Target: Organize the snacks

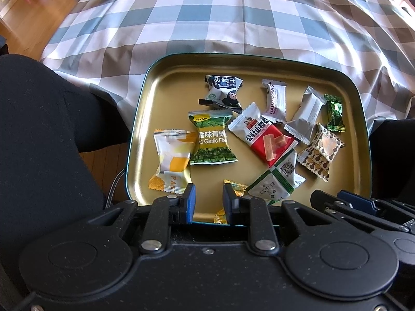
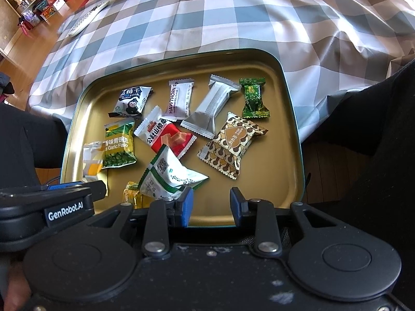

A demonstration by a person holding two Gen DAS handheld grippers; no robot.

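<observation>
A gold tin tray (image 2: 285, 119) with a teal rim sits at the near edge of the table (image 2: 207, 20), on a blue, grey and white checked cloth (image 1: 207, 13). Ten or so wrapped snacks lie loose in it. Taking the tray as a clock face seen from the near side: a black-and-white blueberry packet (image 2: 131, 99) lies at eleven o'clock, a pale hawthorn bar (image 2: 180, 99) at twelve, a silver sachet (image 2: 210, 106) beside it, and a green foil sweet (image 2: 253, 97) at one o'clock. A red-and-white hawthorn packet (image 2: 166, 136) lies near the middle, a brown patterned pack (image 2: 232, 145) at three, green garlic peas (image 2: 118, 146) at nine with a yellow-and-white pastry pack (image 1: 171, 159) beside them, and a green-striped white packet (image 2: 168, 175) at six.

The left gripper (image 1: 207, 200) and the right gripper (image 2: 210, 200) both hover over the tray's near rim, jaws a narrow gap apart, holding nothing. A white remote (image 2: 87, 19) lies far off at ten o'clock.
</observation>
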